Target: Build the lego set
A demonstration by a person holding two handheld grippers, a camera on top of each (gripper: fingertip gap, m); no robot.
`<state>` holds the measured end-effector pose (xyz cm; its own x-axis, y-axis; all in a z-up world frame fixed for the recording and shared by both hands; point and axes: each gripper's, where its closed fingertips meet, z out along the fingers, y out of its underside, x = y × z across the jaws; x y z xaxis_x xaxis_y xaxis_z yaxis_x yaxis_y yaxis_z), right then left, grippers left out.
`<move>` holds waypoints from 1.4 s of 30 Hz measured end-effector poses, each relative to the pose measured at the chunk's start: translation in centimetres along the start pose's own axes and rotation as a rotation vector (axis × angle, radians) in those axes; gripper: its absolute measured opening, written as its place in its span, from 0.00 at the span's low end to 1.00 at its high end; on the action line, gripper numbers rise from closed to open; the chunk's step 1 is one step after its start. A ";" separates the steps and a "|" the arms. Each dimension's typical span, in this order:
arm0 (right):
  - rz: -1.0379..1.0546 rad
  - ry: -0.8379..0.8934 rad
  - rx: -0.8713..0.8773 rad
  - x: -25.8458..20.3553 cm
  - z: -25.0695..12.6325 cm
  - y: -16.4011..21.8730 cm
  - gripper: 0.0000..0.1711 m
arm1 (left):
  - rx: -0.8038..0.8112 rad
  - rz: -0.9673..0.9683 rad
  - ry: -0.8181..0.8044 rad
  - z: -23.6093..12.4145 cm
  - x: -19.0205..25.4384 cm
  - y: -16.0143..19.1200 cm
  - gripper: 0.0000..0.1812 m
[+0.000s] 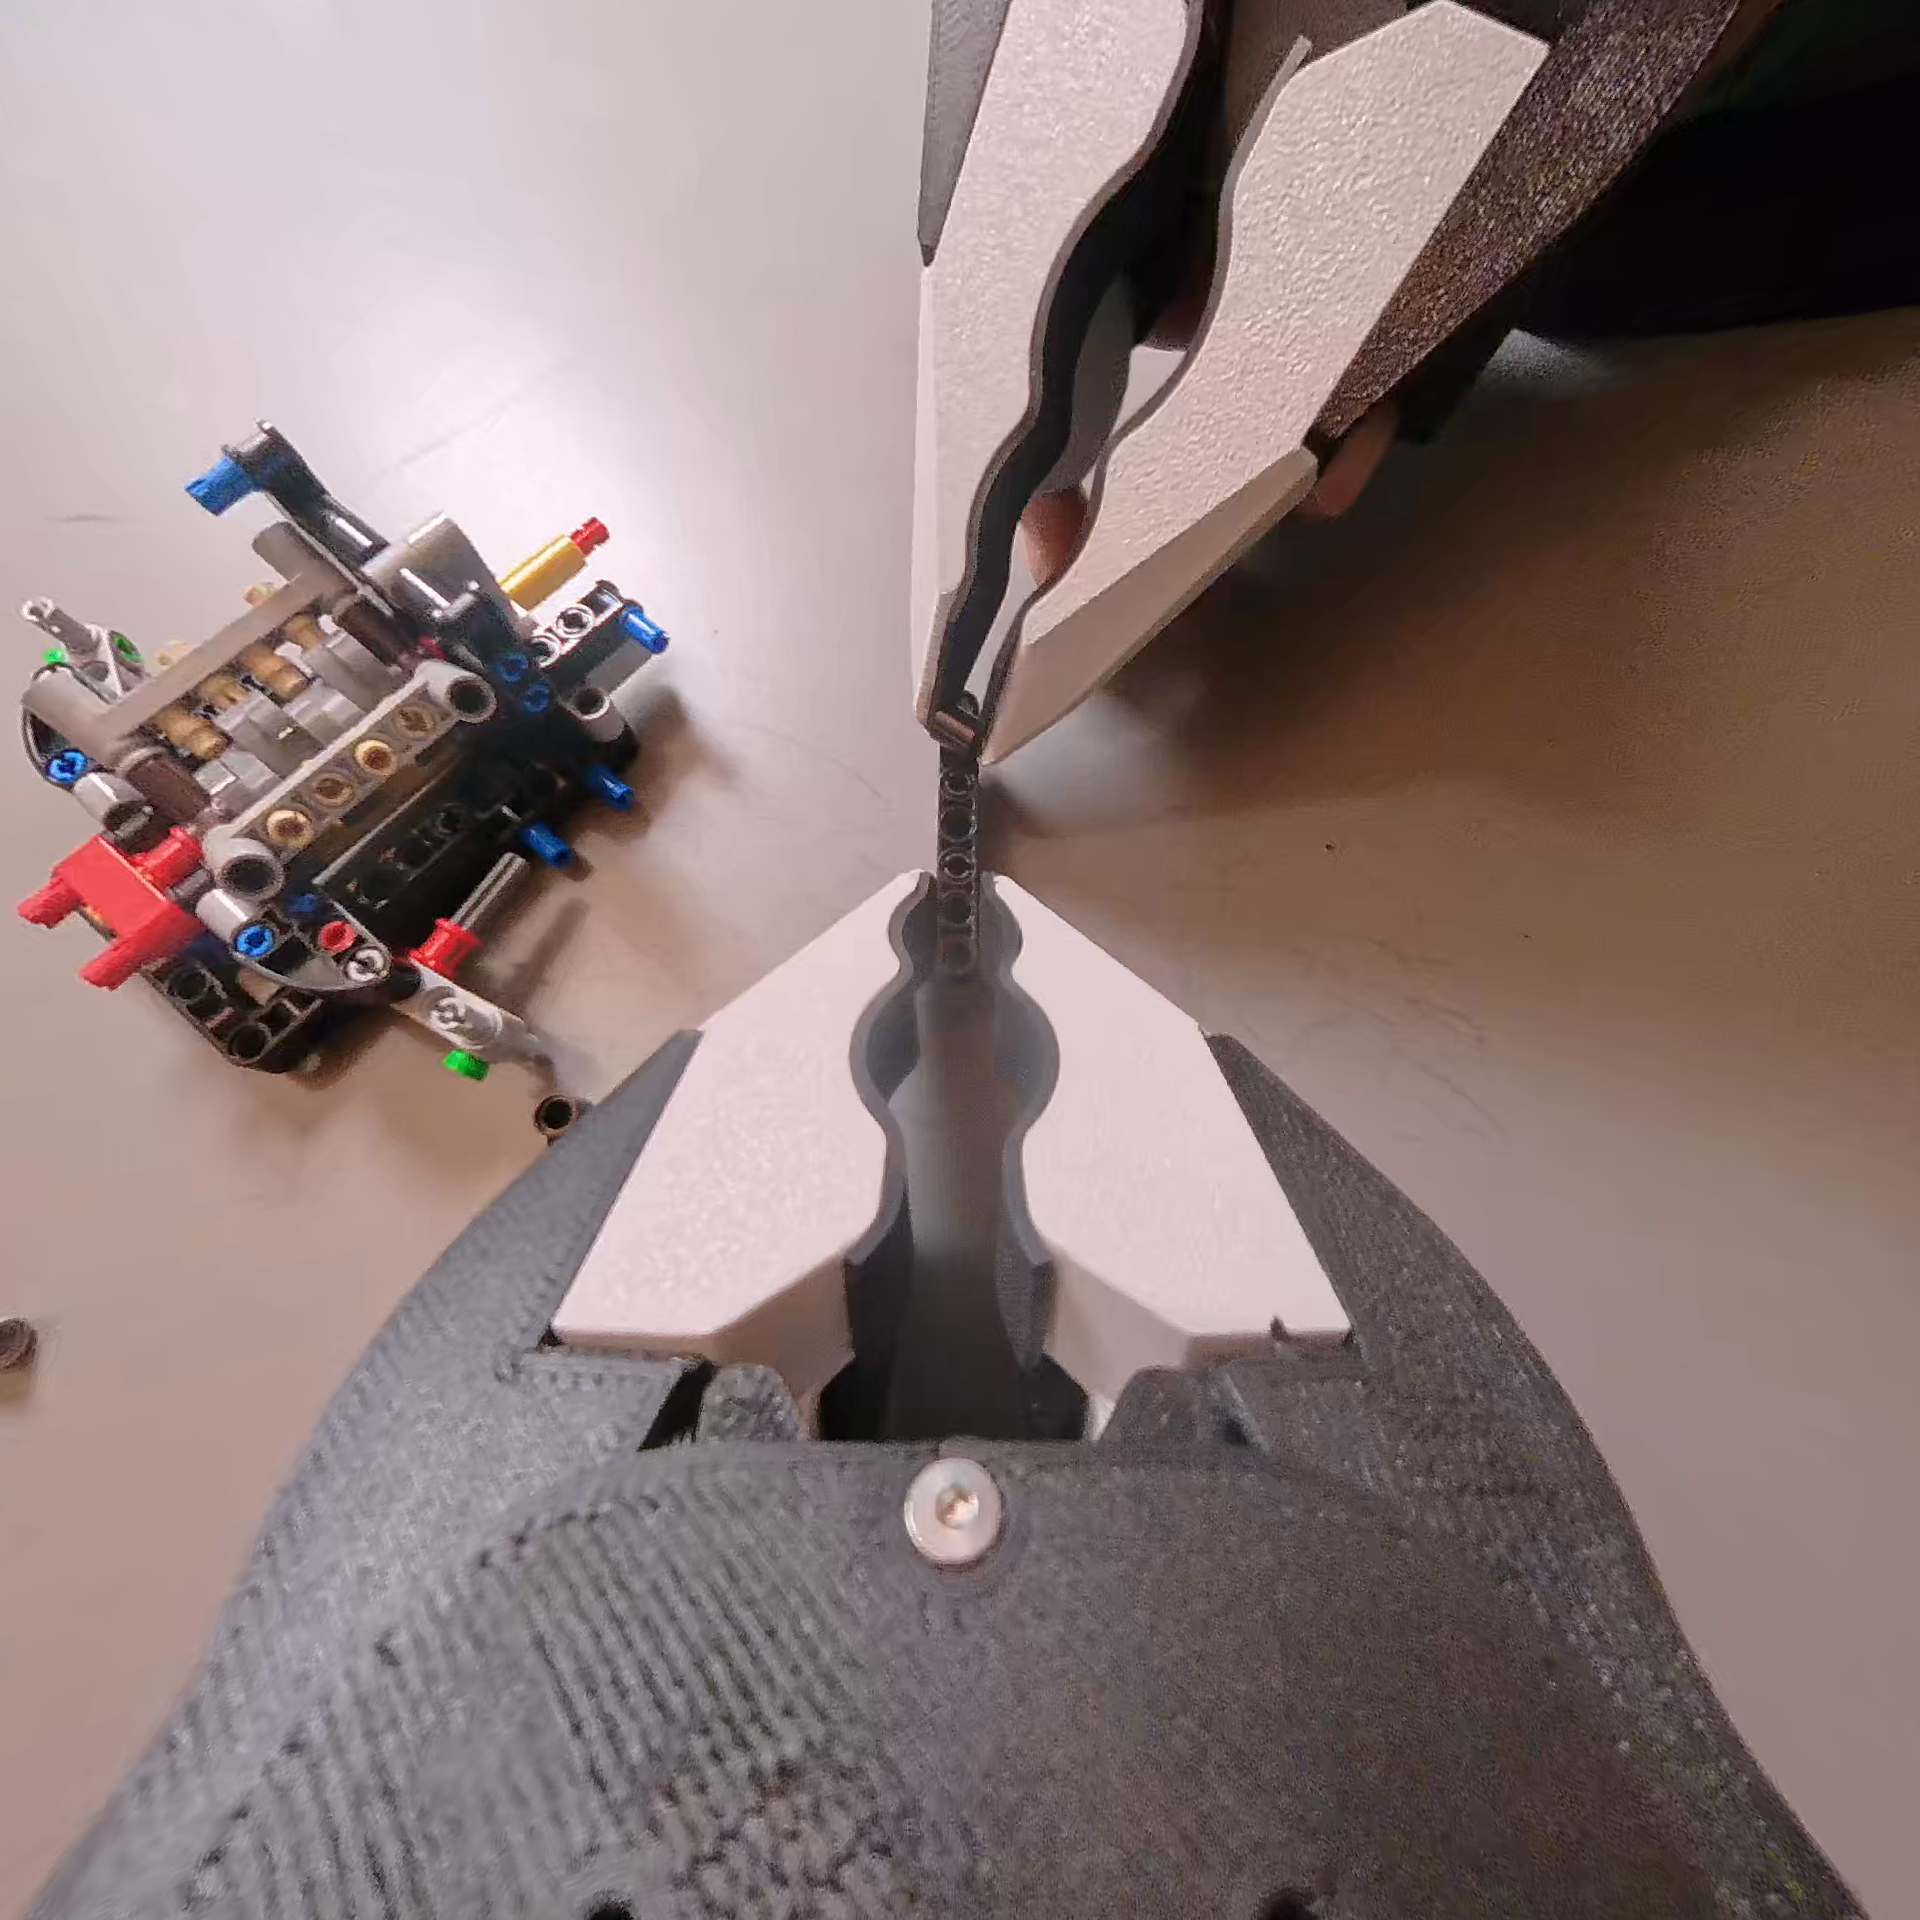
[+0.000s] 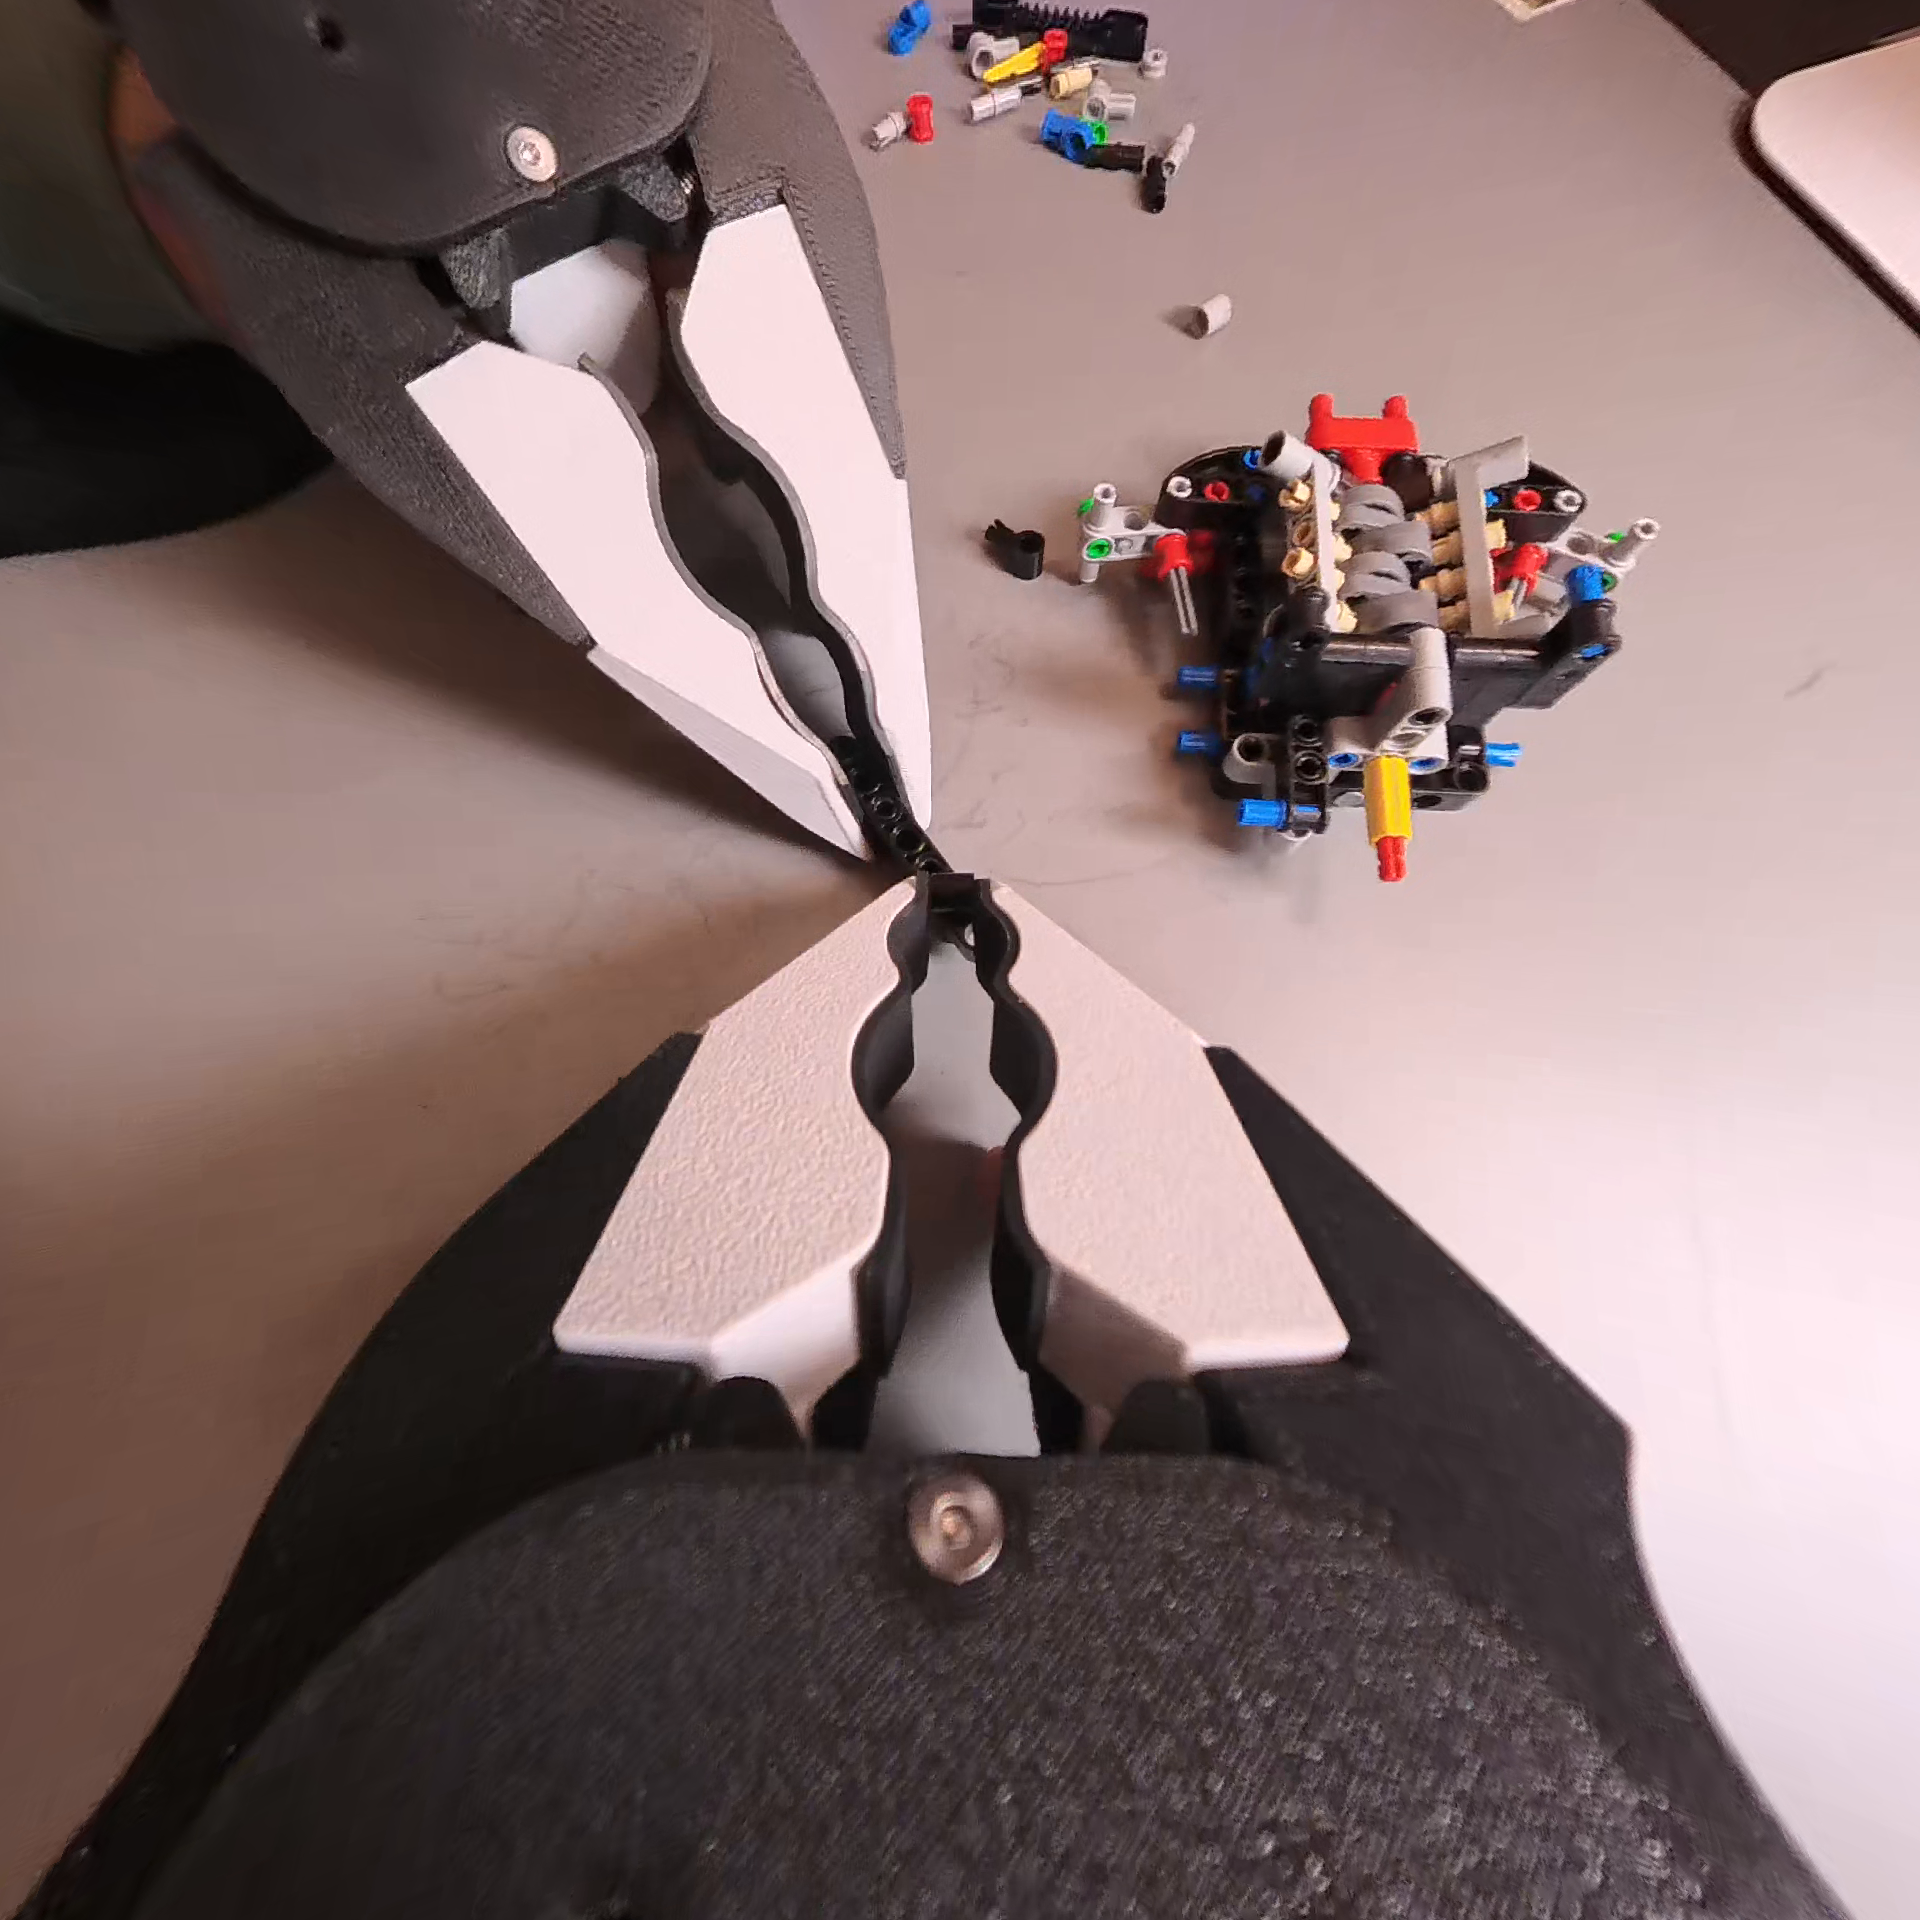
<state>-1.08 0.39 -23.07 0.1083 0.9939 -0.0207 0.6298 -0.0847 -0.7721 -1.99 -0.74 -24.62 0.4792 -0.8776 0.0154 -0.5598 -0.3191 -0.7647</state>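
Note:
A thin black beam with holes (image 1: 956, 831) hangs between my two grippers above the table. My left gripper (image 1: 958, 885) is shut on its near end. It comes in from the upper left in the right wrist view (image 2: 896, 826), clamped on the beam (image 2: 883, 800). My right gripper (image 2: 951, 891) is shut on a small black connector (image 2: 954, 894) at the beam's other end, and enters the left wrist view (image 1: 971, 740) from above. The partly built lego model (image 1: 312, 779) lies on the table to the left, and to the right in the right wrist view (image 2: 1371, 623).
A pile of loose small parts (image 2: 1039, 83) lies at the far edge. A grey bush (image 2: 1205, 315) and a black connector (image 2: 1016, 545) lie near the model. Two small brown bushes (image 1: 556, 1112) (image 1: 16, 1345) lie on the table. A white object (image 2: 1849, 177) is at the far right. The grippers are tip to tip, or close to it.

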 end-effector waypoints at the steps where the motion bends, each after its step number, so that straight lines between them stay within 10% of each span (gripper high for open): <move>1: -0.018 -0.019 0.004 0.0 0.0 0.0 0.04 | 0.000 0.002 0.004 0.0 0.0 0.0 0.04; 7: -0.268 -0.299 0.105 -1.6 -1.0 0.3 0.15 | 0.000 0.083 0.101 0.1 1.6 0.0 0.04; 13: -0.376 -0.433 0.070 -2.8 -0.9 1.0 0.05 | -0.002 0.144 0.188 -0.1 2.4 0.1 0.04; 28: -0.044 -0.073 -0.019 -0.8 -0.3 0.6 0.05 | -0.001 0.027 0.000 0.1 1.0 -0.1 0.03; 42: -0.260 -0.328 0.070 -2.7 -1.2 1.0 0.08 | -0.001 0.110 0.130 0.1 2.4 0.0 0.04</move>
<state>0.16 -2.50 -23.06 -0.3051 0.9523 -0.0114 0.5488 0.1660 -0.8193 -0.74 -2.77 -24.63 0.3233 -0.9462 0.0153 -0.6050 -0.2191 -0.7655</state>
